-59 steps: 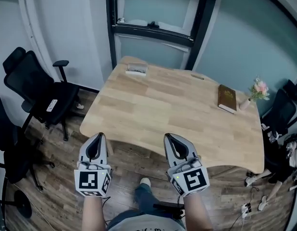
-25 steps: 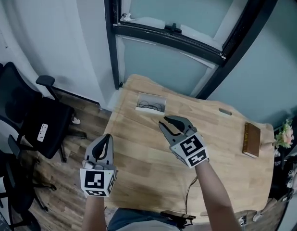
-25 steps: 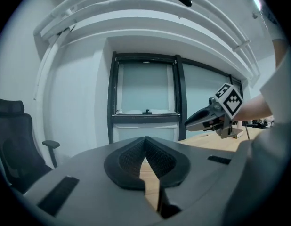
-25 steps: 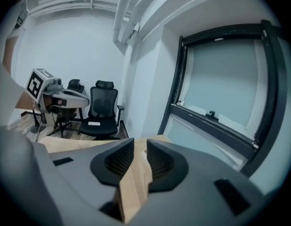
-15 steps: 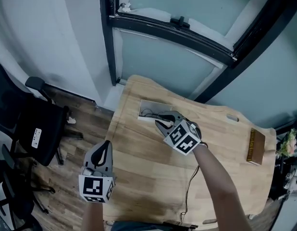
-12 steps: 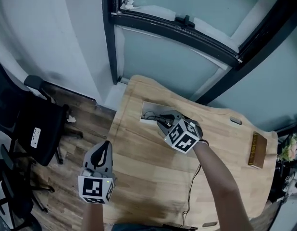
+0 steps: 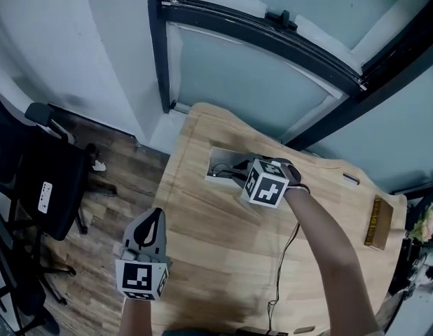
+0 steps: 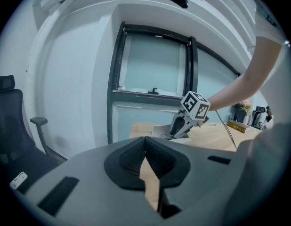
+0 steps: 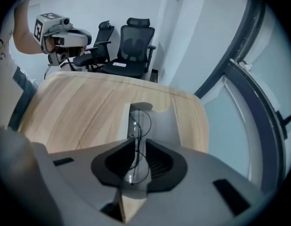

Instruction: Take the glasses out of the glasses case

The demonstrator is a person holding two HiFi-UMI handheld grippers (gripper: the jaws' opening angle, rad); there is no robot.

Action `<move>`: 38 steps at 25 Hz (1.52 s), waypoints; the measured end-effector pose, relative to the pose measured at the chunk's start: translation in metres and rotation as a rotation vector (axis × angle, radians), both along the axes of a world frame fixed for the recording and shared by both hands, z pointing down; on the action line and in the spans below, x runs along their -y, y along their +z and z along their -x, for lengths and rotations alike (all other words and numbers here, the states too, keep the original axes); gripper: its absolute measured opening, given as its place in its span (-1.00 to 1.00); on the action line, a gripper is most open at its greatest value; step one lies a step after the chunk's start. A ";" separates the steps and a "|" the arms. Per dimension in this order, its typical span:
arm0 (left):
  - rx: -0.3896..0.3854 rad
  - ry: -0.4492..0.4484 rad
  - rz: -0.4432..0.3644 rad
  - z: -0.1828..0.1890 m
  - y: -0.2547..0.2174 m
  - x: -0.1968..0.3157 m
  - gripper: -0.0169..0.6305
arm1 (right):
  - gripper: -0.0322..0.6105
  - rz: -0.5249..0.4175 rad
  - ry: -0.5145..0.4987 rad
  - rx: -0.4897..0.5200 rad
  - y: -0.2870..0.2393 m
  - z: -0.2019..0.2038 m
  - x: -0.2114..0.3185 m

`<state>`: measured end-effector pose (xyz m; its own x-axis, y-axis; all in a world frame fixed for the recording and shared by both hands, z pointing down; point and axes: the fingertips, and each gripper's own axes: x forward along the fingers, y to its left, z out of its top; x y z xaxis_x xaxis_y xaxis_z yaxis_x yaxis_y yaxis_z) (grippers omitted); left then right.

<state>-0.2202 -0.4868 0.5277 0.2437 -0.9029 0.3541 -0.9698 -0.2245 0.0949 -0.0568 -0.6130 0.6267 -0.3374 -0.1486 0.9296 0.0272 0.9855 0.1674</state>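
Note:
An open white glasses case point(image 7: 218, 161) lies at the far left end of the wooden table point(image 7: 223, 250). Thin round wire glasses point(image 9: 141, 123) rest inside the case point(image 9: 160, 126). My right gripper point(image 9: 139, 142) is down in the case with its pads closed to a narrow gap on the glasses' middle. In the head view the right gripper point(image 7: 239, 176) is mostly hidden by its marker cube. My left gripper point(image 7: 153, 218) hangs shut and empty off the table's left edge. In its own view the left gripper point(image 8: 145, 139) points at the right gripper point(image 8: 173, 134).
A brown book point(image 7: 377, 222) lies at the table's far right. Black office chairs point(image 9: 131, 51) stand on the wood floor left of the table. A dark-framed window point(image 7: 272, 26) runs behind the table. A cable point(image 7: 283, 271) trails along my right arm.
The right gripper has reached forward across the table into the case, and its jaws have closed on the glasses. The left gripper has stayed low beside the table's left edge.

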 end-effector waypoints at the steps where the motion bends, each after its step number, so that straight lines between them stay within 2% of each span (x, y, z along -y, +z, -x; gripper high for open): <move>1: -0.001 0.002 0.001 0.000 0.001 0.000 -0.90 | -0.65 0.014 -0.007 -0.014 0.002 0.000 0.000; 5: 0.001 0.008 0.012 -0.001 0.009 0.000 -0.90 | -0.77 0.049 -0.027 -0.054 0.009 0.002 -0.001; 11: -0.004 -0.004 0.017 0.004 0.011 0.000 -0.90 | -0.84 0.040 -0.009 -0.058 0.005 0.004 0.000; 15: -0.002 -0.014 0.008 0.010 0.005 -0.003 -0.90 | -0.85 -0.039 -0.008 -0.066 -0.006 0.004 0.000; 20: -0.012 -0.041 -0.001 0.016 -0.004 -0.008 -0.90 | -0.85 -0.149 0.040 -0.022 -0.031 0.005 0.007; 25: -0.018 -0.032 -0.018 0.008 -0.016 -0.015 -0.90 | -0.85 -0.188 0.070 -0.003 -0.050 0.002 -0.002; 29: -0.022 -0.032 -0.047 -0.001 -0.031 -0.025 -0.90 | -0.85 -0.220 0.092 0.025 -0.078 -0.005 -0.017; 33: -0.022 -0.022 -0.088 -0.011 -0.050 -0.043 -0.90 | -0.85 -0.270 0.138 0.096 -0.116 -0.008 -0.039; 38: -0.008 -0.014 -0.145 -0.024 -0.078 -0.077 -0.90 | -0.85 -0.325 0.170 0.168 -0.153 -0.013 -0.088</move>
